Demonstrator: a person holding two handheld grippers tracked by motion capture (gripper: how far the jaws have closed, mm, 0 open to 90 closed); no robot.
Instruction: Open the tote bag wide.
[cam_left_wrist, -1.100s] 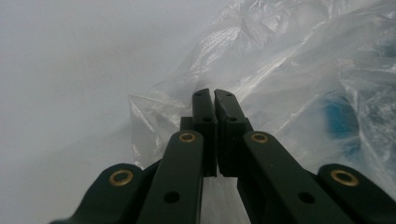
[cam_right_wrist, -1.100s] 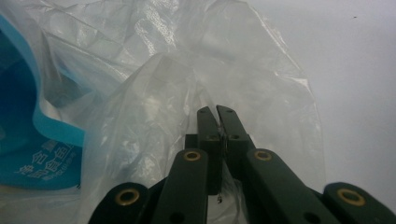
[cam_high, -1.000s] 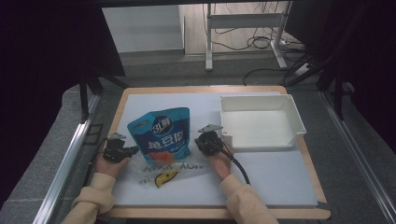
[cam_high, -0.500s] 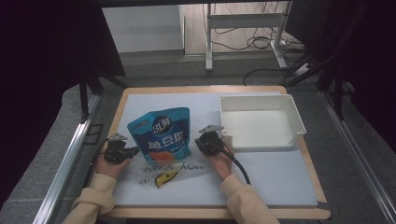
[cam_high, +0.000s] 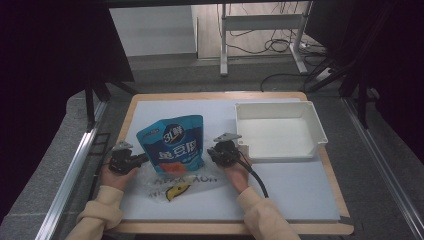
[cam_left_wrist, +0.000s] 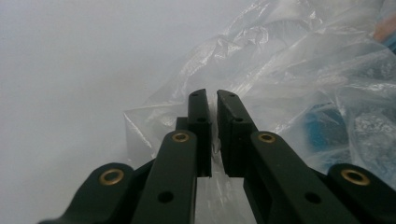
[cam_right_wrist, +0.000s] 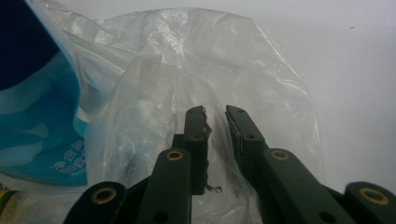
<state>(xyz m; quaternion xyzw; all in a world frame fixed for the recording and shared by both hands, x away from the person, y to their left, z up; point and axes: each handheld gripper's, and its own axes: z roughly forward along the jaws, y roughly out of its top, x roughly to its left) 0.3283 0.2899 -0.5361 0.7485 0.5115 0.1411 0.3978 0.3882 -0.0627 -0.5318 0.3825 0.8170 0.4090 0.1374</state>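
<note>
**Both grippers at the edges of a clear plastic bag, jaws just parting**

The table carries a white mat inside a wooden border; its near edge is cut off at the bottom of the high view, and the surroundings to either side are too dark to read. A white tray sits at the far right of the mat, well apart from the work.

A blue pouch lies left of centre with its lower end inside a clear plastic bag. In the high view the bag is hard to trace against the white mat; only its creases and some printing near its bottom show. In the right gripper view the pouch is cut off at the left edge and blurred through the film.

The left gripper rests at the bag's left edge, the right gripper at its right edge, with a hand behind each. Both pairs of jaws have just been opening. In the left gripper view the jaws of the left gripper stand a narrow slit apart with the bag under and beyond them; whether film remains in the slit cannot be told. In the right gripper view the jaws of the right gripper stand somewhat wider, film of the bag lies in the gap, and a shred clings to one inner face, not pressed from both sides.
</note>
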